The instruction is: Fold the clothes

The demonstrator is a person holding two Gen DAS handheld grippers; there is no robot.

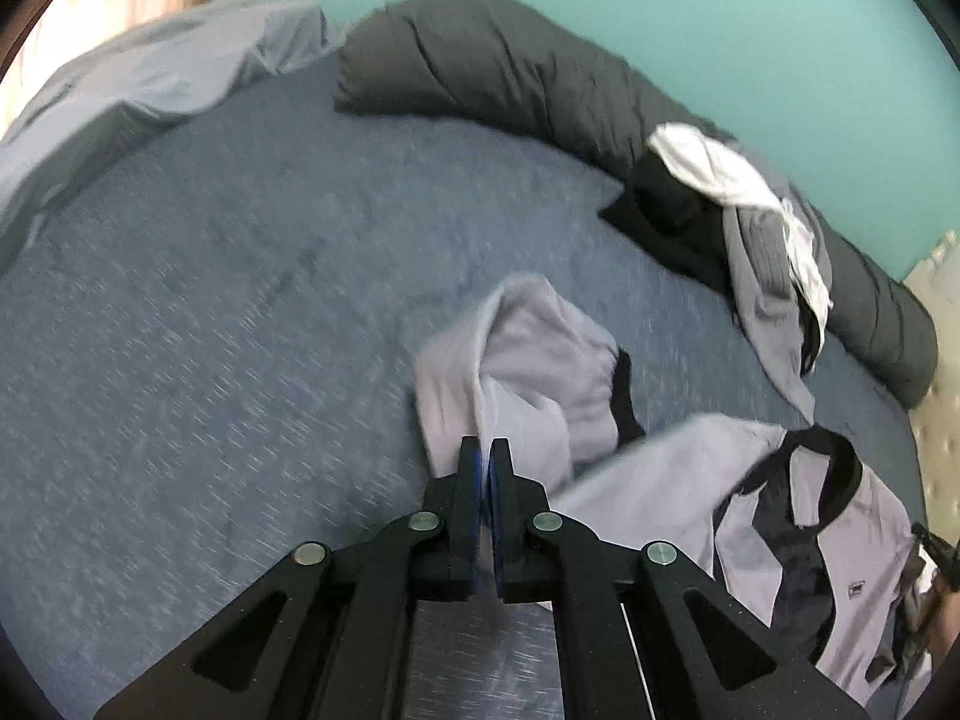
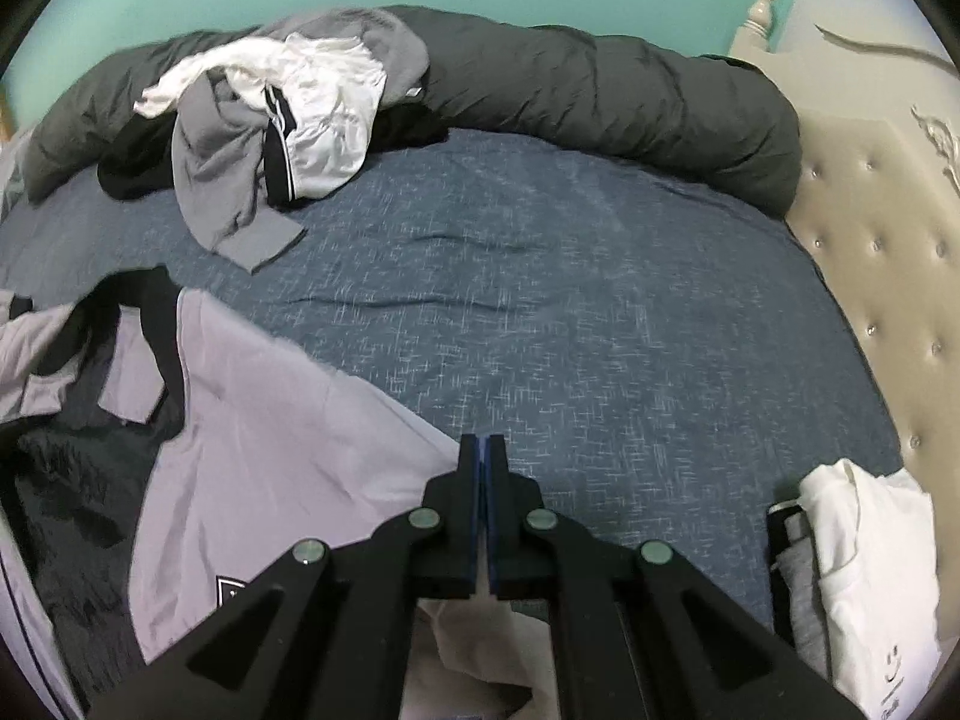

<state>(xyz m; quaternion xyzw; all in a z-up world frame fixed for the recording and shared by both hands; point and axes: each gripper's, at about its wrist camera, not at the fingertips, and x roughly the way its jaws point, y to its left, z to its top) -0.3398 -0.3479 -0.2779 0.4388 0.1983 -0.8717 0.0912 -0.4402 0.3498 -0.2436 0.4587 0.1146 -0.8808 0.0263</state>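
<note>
1. I am working over a bed [image 2: 600, 330] with a blue sheet. A pale lilac T-shirt [image 2: 270, 450] with a black collar lies partly spread near the bed's near edge.
2. My left gripper [image 1: 485, 450] is clenched on a bunched sleeve or edge of the T-shirt, lifting it, probably to carry it over for a fold.
3. My right gripper [image 2: 482, 447] has its jaws pressed together at the T-shirt's other edge; cloth shows beneath them, so I judge it pinches the shirt, though the grip itself is hidden.
4. A heap of clothes [image 2: 264, 120] leans on a rolled dark duvet [image 2: 600, 90] along the far edge.
5. Folded white clothes [image 2: 864, 570] sit at the right edge, cut off by the frame.
6. The left view is blurred.
</note>
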